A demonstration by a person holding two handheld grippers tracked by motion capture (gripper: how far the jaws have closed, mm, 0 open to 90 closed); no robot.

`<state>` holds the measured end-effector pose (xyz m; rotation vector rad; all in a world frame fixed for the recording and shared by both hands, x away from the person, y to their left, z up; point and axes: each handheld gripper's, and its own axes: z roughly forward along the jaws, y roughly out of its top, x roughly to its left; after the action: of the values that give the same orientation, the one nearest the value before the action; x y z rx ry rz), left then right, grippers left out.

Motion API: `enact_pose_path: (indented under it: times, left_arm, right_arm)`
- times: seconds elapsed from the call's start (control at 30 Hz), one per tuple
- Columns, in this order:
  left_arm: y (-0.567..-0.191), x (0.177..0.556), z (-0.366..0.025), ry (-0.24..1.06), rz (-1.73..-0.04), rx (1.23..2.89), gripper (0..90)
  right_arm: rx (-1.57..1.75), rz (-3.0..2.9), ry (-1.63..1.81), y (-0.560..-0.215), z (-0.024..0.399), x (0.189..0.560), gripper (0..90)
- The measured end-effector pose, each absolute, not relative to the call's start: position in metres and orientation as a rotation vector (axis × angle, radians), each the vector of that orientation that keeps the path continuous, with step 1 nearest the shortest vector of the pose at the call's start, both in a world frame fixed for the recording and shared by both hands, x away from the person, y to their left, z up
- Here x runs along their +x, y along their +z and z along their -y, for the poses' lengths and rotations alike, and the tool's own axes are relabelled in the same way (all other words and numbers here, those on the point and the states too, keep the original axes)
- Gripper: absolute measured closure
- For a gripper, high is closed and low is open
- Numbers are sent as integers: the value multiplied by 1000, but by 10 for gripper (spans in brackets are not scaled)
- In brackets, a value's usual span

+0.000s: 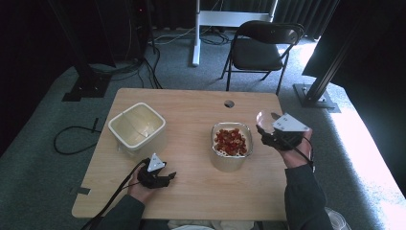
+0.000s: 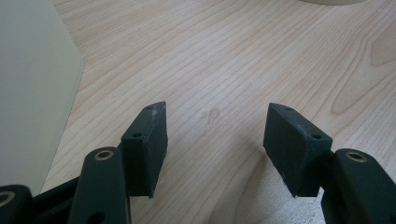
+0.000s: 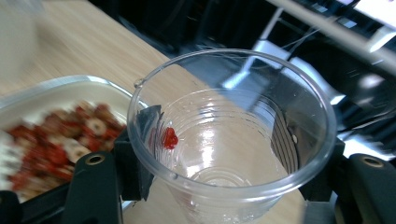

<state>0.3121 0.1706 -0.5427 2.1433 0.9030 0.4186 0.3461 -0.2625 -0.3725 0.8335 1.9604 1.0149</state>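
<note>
My right gripper (image 1: 266, 129) is shut on a clear plastic cup (image 1: 265, 118), held in the air just right of the filled tub (image 1: 214, 132). In the right gripper view the cup (image 3: 261, 154) tilts between the two jaws, with one red piece (image 3: 169, 138) stuck to its inner wall. The tub (image 3: 56, 86) of red and pale cereal pieces lies blurred at the lower left. My left gripper (image 1: 168, 176) rests low at the table's front left, open. Its jaws (image 2: 217, 144) stand wide over bare wood with nothing between them.
An empty cream square tub (image 1: 115, 129) stands at the table's left, and its wall (image 2: 32, 93) is close beside my left gripper. A cable hole (image 1: 229, 103) is near the far edge. A black folding chair (image 1: 261, 45) stands beyond the table.
</note>
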Motion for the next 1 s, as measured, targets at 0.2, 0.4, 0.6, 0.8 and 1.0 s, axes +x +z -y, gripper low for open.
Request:
enact_pose_path:
  times: [0.2,0.4,0.6,0.8,1.0]
  left_arm:
    - [-542,311,-170,414,-898,2138,407]
    - [-540,309,-170,407,-894,2129,407]
    - [-540,309,-169,409,-888,2125,407]
    - [-539,309,-170,415,-886,2125,407]
    - [-533,306,-167,408,-863,2099,406]
  right_arm:
    - [955,-1995,1229,-372,278,350,338]
    - [959,-2022,1300,-369,279,345,338]
    - [926,-2052,1396,-361,275,338,338]
    - [889,-2097,1450,-359,263,335,336]
    - [826,-2174,1471,-364,241,332,336]
